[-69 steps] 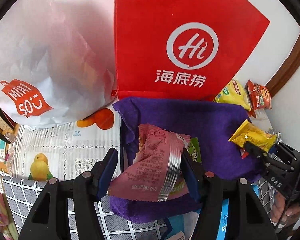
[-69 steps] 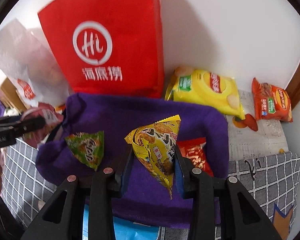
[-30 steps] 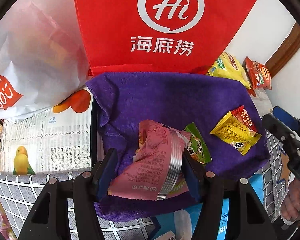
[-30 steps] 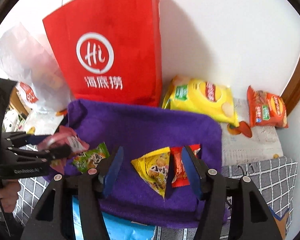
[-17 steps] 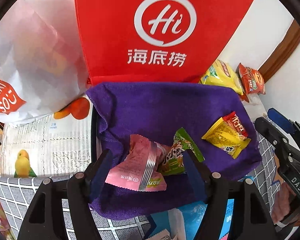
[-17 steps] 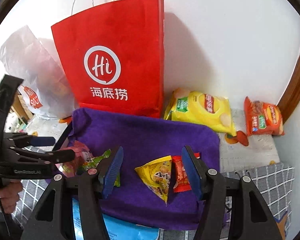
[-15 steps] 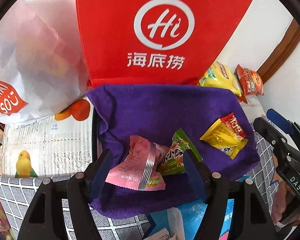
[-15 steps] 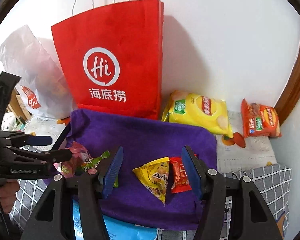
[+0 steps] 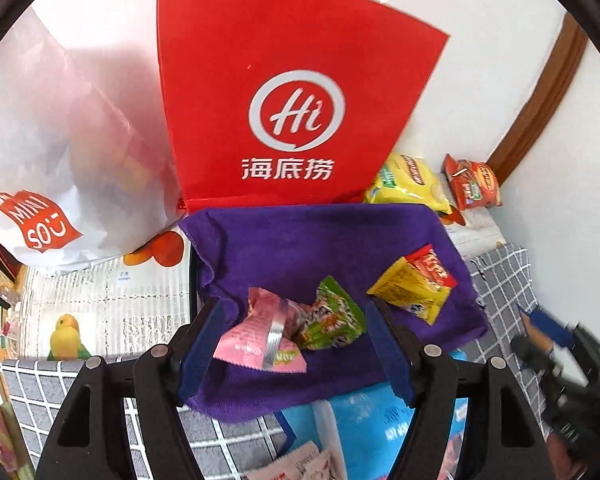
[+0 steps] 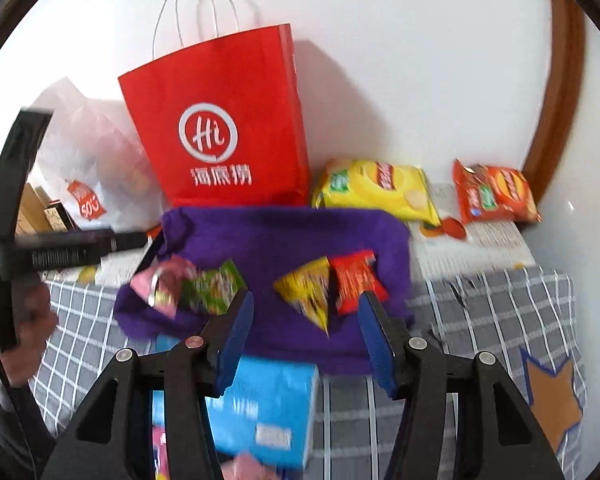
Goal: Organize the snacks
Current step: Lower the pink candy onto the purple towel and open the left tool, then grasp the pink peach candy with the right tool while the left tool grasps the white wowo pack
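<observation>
The left gripper (image 9: pixel 296 344) is released and holds nothing; the pink foil snack packet (image 9: pixel 260 336) and green snack packet (image 9: pixel 332 316) lie touching on the purple cloth (image 9: pixel 308 240) beyond its jaws. The right gripper (image 10: pixel 306 332) is empty, its jaws closing on nothing; the yellow triangular packet (image 10: pixel 306 292) and red packet (image 10: pixel 356 280) lie touching on the cloth beyond. A red paper bag (image 10: pixel 220 120) stands behind.

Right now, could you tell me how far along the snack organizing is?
Done: four small packets, pink, green, yellow and red, lie on the purple cloth. In hand: nothing; both grippers are empty, the right gripper closing. Left: the yellow chip bag and orange bag by the wall.
</observation>
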